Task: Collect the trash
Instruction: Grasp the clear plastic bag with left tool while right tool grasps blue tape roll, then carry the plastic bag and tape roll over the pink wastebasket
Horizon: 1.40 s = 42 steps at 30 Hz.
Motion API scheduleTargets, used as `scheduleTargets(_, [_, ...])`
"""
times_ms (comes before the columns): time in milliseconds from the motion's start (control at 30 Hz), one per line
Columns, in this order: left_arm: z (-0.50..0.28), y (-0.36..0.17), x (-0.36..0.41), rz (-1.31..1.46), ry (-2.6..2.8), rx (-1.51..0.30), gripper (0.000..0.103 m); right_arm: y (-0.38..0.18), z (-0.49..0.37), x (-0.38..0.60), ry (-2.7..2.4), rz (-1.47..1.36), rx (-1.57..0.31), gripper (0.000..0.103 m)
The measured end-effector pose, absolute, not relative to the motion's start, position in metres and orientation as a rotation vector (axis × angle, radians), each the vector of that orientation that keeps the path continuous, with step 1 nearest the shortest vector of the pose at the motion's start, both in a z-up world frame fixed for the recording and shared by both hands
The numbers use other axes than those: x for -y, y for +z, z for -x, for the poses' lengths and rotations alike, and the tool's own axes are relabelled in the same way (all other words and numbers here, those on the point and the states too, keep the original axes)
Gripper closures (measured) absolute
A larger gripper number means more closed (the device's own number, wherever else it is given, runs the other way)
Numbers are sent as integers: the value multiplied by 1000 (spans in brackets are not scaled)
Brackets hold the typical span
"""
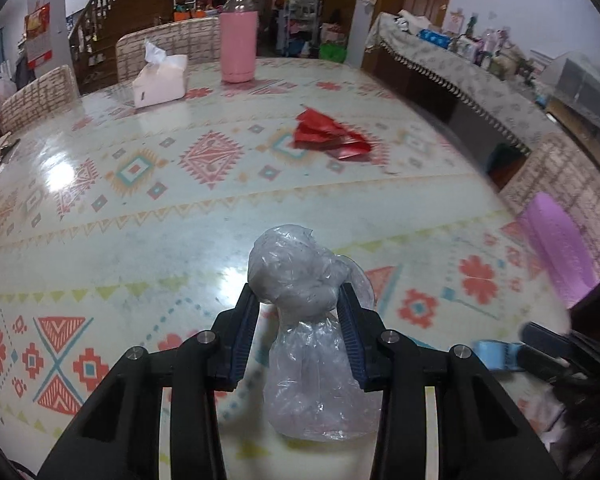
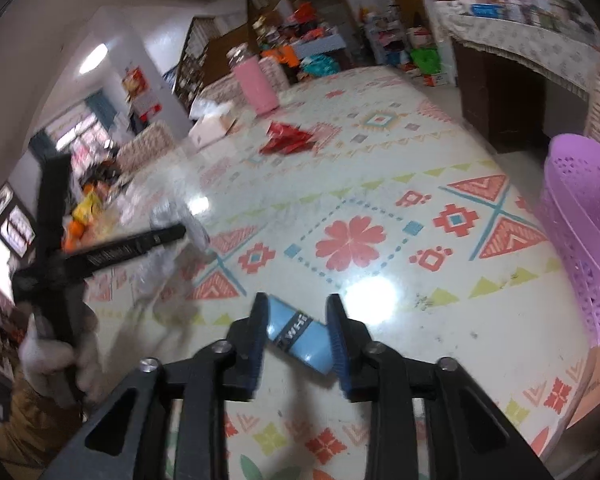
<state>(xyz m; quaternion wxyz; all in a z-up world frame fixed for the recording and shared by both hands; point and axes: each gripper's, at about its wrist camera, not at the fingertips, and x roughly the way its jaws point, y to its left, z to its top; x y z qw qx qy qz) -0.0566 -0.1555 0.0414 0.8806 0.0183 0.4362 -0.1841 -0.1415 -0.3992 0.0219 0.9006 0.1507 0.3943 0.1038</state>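
Left wrist view: one clear crumpled plastic bag (image 1: 308, 320), one red crumpled wrapper (image 1: 330, 136) lying far and slightly right on the table (image 1: 140, 240), one pink bottle (image 1: 239, 40) standing at the far edge, one white tissue pack (image 1: 160, 80) left of the bottle, one purple basket (image 1: 556, 248) at the right edge, only partly seen. One blue packet (image 1: 496, 354) at near right, blurred, beside a dark gripper part. Left gripper (image 1: 298, 300) partly open, both pads pressed on the plastic bag's bunched middle; the bag's bulged top sticks out beyond the fingertips and its loose tail hangs between the fingers toward the camera. Whether the bag touches the table I cannot tell. No readable writing here.

Right wrist view: one blue packet (image 2: 300, 334) near centre on the patterned table (image 2: 420, 200), one red wrapper (image 2: 288, 140) far, one pink bottle (image 2: 256, 84) farther, one tissue pack (image 2: 212, 124) left of it, one purple basket (image 2: 584, 232) at right, standing just off the table's right edge. Right gripper (image 2: 296, 312) partly open, fingers straddling the blue packet; the packet lies tilted between the pads, close to both, but firm contact is not clear. A black band on the packet shows white letters "WHI", the rest cut off. At left a gloved hand (image 2: 56, 356) holds the other gripper's handle; the clear bag (image 2: 172, 232) at its tip is blurred.
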Motion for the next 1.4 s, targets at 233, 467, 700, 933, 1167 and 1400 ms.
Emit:
scheduleTargets(233, [81, 57, 164, -67, -398, -875, 64, 11, 125, 384, 250, -207, -850, 29])
scheduleTargets(467, [93, 70, 181, -152, -374, -808, 64, 11, 134, 368, 279, -110, -850, 73])
scheduleTargets(700, [96, 79, 193, -196, -370, -774, 64, 28, 139, 387, 268, -190, -785, 74])
scheduleTargets(933, [94, 85, 198, -211, -354, -771, 64, 48, 150, 403, 227, -232, -721, 74])
scheduleTargets(1167, [95, 90, 204, -224, -343, -765, 63, 56, 154, 425, 187, -295, -693, 74])
scheduleTargets(1400, [94, 97, 214, -248, -333, -746, 63, 60, 160, 443, 160, -334, -677, 74])
